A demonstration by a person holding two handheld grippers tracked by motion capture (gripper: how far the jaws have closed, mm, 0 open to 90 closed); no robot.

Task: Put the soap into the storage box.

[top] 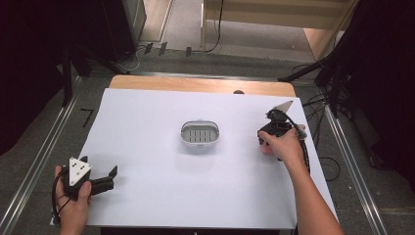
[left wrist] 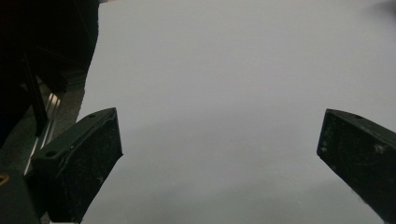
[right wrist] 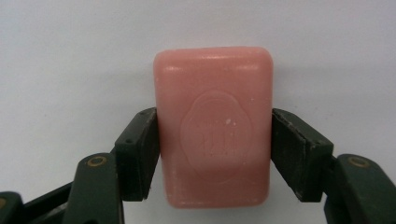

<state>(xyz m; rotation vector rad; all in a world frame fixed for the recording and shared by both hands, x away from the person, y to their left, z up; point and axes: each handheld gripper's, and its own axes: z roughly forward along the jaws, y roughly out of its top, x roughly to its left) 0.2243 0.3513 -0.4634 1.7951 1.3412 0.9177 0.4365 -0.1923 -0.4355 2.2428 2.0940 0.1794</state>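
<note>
Pink soap (right wrist: 214, 126) clamped between right hand-held gripper (right wrist: 215, 149) jaws.

A white soap dish (top: 199, 133) sits mid-table (top: 147, 196).

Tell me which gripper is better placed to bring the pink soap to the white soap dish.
Right. The right gripper is already shut on the pink soap, close beside the soap dish. The left gripper is open, holding nothing, at the table's near left corner.
</note>
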